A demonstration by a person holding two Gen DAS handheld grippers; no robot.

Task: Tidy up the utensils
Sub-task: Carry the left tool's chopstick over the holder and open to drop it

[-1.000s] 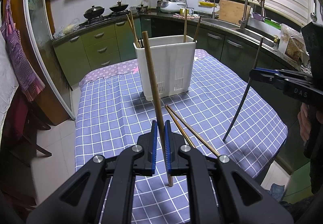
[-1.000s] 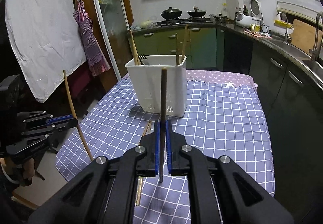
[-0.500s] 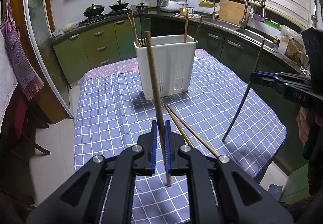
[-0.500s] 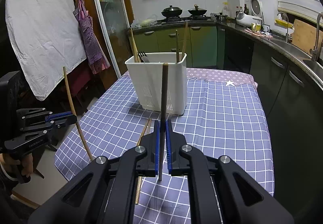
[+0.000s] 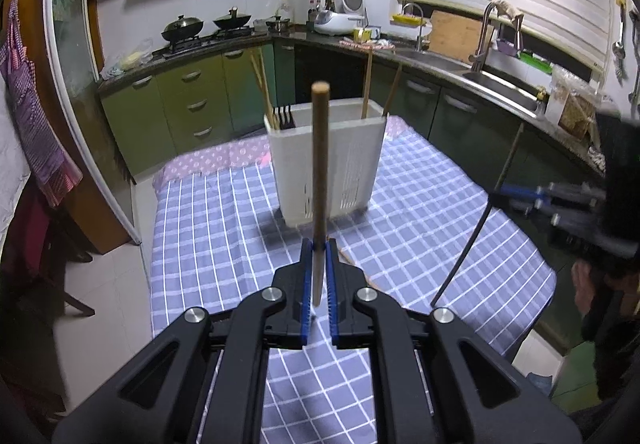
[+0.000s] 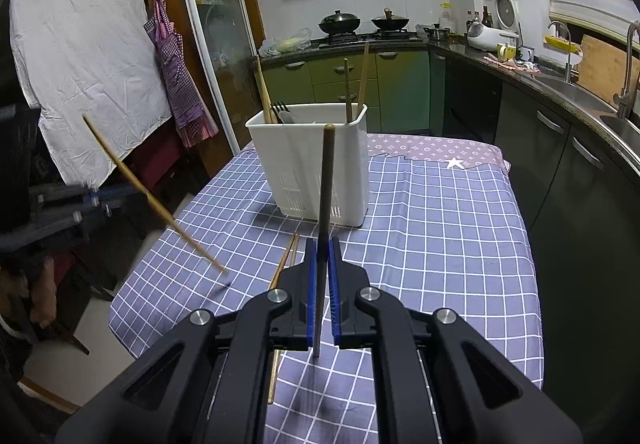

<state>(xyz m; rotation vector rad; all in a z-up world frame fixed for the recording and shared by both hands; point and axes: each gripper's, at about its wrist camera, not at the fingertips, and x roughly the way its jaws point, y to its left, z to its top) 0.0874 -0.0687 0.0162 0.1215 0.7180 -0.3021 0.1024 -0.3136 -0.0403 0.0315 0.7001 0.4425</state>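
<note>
Above checked cloth [image 5: 224, 228], left gripper [image 5: 319, 268] pinches a round wooden chopstick [image 5: 320, 180].

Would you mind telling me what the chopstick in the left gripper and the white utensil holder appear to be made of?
The chopstick looks like bamboo or wood: matte light brown, no shine. The utensil holder looks like moulded plastic: smooth off-white walls with slotted drain vents near the base.
</note>
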